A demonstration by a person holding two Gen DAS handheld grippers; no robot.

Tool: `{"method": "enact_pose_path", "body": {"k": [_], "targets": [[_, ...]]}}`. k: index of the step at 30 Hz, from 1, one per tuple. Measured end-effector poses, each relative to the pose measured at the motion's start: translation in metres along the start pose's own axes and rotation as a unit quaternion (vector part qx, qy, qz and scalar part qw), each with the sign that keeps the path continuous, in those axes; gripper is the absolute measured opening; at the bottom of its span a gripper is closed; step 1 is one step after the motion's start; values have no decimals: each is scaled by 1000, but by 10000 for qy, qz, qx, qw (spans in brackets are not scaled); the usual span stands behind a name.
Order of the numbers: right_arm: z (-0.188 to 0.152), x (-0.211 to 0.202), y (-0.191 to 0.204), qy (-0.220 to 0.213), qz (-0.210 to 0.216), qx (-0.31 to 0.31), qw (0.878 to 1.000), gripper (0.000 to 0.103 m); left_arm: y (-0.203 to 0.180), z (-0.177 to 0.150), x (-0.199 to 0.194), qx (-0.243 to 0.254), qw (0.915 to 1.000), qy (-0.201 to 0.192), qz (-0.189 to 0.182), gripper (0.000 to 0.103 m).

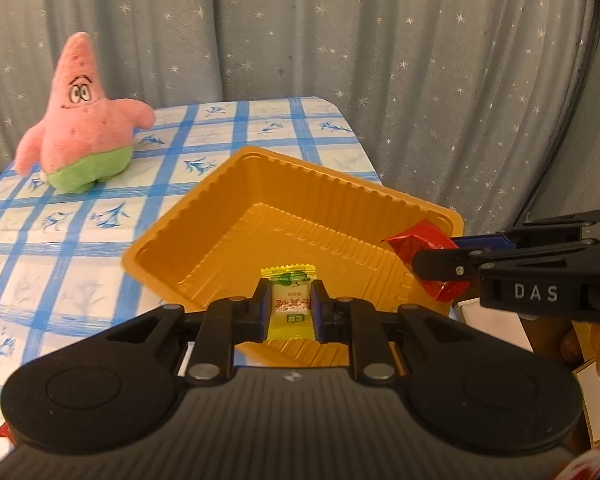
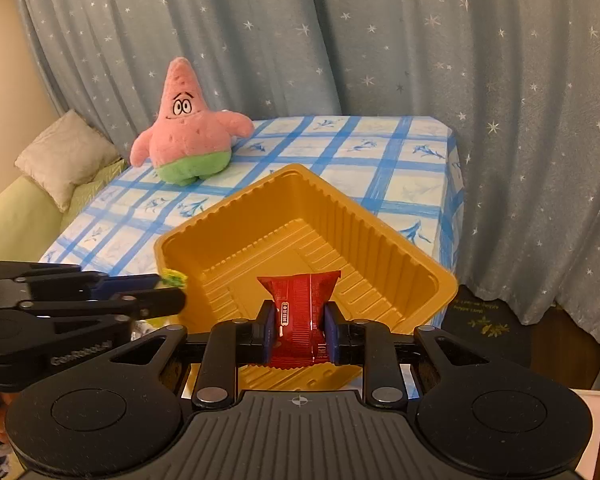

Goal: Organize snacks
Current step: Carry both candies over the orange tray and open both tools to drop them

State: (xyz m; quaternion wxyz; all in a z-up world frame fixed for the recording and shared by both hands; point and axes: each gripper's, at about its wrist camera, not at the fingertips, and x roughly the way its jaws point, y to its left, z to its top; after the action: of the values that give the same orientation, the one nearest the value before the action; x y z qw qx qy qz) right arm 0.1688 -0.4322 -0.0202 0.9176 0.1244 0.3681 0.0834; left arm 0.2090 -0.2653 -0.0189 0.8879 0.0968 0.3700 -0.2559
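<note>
Nearest, the left gripper (image 1: pixel 290 307) is clenched on a small yellow candy packet (image 1: pixel 288 300), and the right gripper (image 2: pixel 299 330) pinches a red snack wrapper (image 2: pixel 298 312). Both hang over the near edge of the orange tray (image 2: pixel 384 240), probably so the snacks can drop inside. The tray floor shows bare, though its near side is hidden by the grippers. Beyond it, a pink plush star (image 2: pixel 186 130) stands on the checked tablecloth (image 2: pixel 400 148), before a starry curtain (image 2: pixel 380 40).

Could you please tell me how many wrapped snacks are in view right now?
2: a yellow candy in the left gripper, a red packet in the right gripper. Others may be hidden.
</note>
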Motion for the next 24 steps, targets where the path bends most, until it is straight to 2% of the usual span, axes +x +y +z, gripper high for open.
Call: {"method": "enact_pose_path", "body": {"k": [10,24], "targets": [[6,11,-15,76,56,27,10000,26,-7,11,26,-151,9998,100,24,19],[10,22,-19,149,150,-8,9998,26,2,5,15,-306,9993,119,166,20]]}}
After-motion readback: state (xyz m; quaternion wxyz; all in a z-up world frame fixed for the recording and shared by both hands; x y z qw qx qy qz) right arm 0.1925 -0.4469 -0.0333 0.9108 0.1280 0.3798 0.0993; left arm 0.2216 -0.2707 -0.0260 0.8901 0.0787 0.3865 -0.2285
